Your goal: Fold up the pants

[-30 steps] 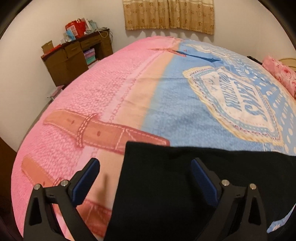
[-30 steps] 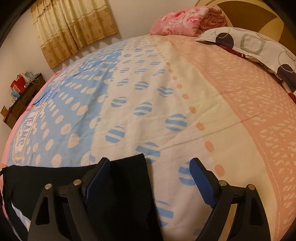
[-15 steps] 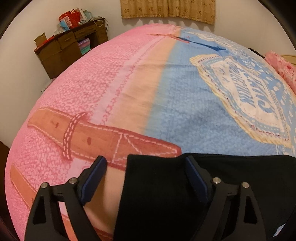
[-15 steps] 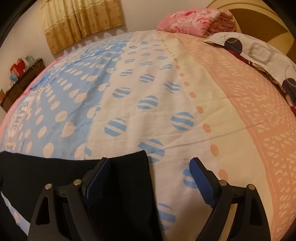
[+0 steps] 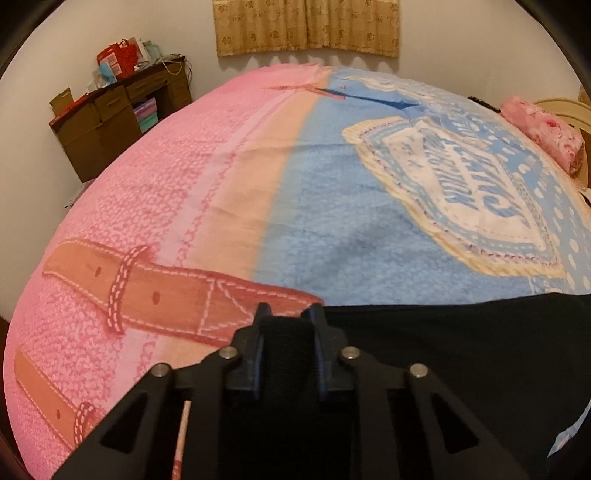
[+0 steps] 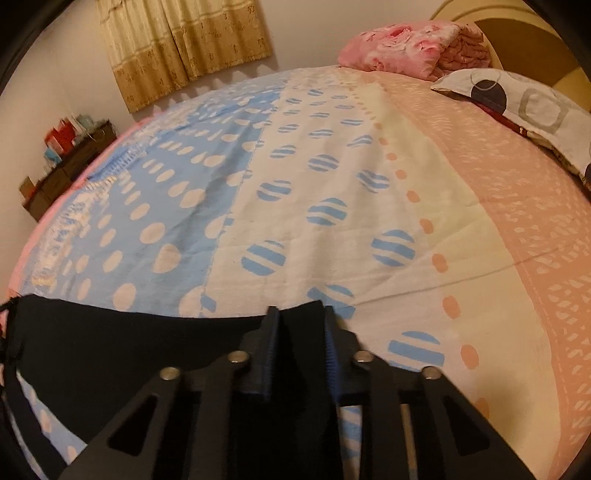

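Spread on the bed [image 5: 229, 192], the pants [image 5: 461, 354] lie unfolded, left gripper [image 5: 287, 314] and right gripper [image 6: 298, 317] each clamped on a corner, so folding is only starting.

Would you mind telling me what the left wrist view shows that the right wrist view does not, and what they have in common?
Only the left wrist view shows the printed belt strap and the blue crest on the bedspread. Only the right wrist view shows the circle-patterned pillow and the striped blue dots. Both show a gripper, left gripper and right gripper, shut on an edge of the black pants, plus the curtain, the wooden desk and the pink floral bundle.
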`<state>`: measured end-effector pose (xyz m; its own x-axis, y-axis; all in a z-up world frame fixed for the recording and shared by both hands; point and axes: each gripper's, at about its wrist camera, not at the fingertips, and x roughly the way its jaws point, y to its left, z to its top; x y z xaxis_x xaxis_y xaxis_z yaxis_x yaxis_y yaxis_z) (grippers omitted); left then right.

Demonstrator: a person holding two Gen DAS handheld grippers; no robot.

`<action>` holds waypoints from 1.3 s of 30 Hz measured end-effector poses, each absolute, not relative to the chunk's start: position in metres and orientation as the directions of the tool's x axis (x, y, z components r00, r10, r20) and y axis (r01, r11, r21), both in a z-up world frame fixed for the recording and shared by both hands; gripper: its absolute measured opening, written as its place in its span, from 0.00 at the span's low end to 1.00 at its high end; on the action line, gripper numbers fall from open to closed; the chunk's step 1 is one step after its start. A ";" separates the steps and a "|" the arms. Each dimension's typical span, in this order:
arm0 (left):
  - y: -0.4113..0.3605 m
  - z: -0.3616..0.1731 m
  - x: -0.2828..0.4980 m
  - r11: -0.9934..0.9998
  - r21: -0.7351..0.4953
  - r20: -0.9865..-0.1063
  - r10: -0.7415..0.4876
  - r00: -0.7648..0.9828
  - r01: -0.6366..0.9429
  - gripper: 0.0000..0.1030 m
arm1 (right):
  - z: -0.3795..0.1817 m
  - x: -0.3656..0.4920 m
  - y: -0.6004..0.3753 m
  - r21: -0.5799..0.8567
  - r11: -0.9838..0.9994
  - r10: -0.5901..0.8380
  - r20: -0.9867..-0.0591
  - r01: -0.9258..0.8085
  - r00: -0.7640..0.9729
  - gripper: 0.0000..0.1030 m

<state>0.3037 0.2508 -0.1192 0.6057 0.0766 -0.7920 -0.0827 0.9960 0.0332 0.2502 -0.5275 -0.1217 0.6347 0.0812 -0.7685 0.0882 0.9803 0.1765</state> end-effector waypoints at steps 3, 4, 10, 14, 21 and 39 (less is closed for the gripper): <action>0.249 -0.110 0.297 0.996 0.029 -0.772 0.072 0.631 -0.079 0.16 | -0.117 0.244 -0.527 0.188 0.979 0.092 -0.753 0.080 0.652 0.12; 0.250 -0.107 0.294 0.996 0.026 -0.767 0.071 0.638 -0.080 0.16 | -0.114 0.242 -0.527 0.190 0.979 0.092 -0.745 0.078 0.660 0.12; 0.255 -0.075 0.267 0.996 -0.029 -0.720 0.034 0.693 -0.080 0.15 | -0.085 0.216 -0.528 0.213 0.976 0.104 -0.656 0.051 0.747 0.11; 0.259 -0.052 0.236 0.993 -0.097 -0.669 -0.017 0.743 -0.065 0.15 | -0.056 0.187 -0.522 0.208 0.978 0.125 -0.562 -0.007 0.818 0.11; 0.277 -0.036 0.172 0.976 -0.214 -0.602 -0.099 0.792 -0.040 0.15 | -0.030 0.114 -0.524 0.213 0.973 0.170 -0.422 -0.085 0.891 0.11; 0.295 -0.084 0.070 0.963 -0.267 -0.606 -0.134 0.784 -0.042 0.15 | -0.099 -0.037 -0.539 0.320 0.941 0.225 -0.355 -0.108 0.908 0.11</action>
<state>0.0695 0.2949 -0.0836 0.7841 -0.1341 -0.6059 -0.0416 0.9628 -0.2669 -0.0366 -0.5389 -0.0994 0.9076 0.2248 -0.3546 -0.1079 0.9411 0.3203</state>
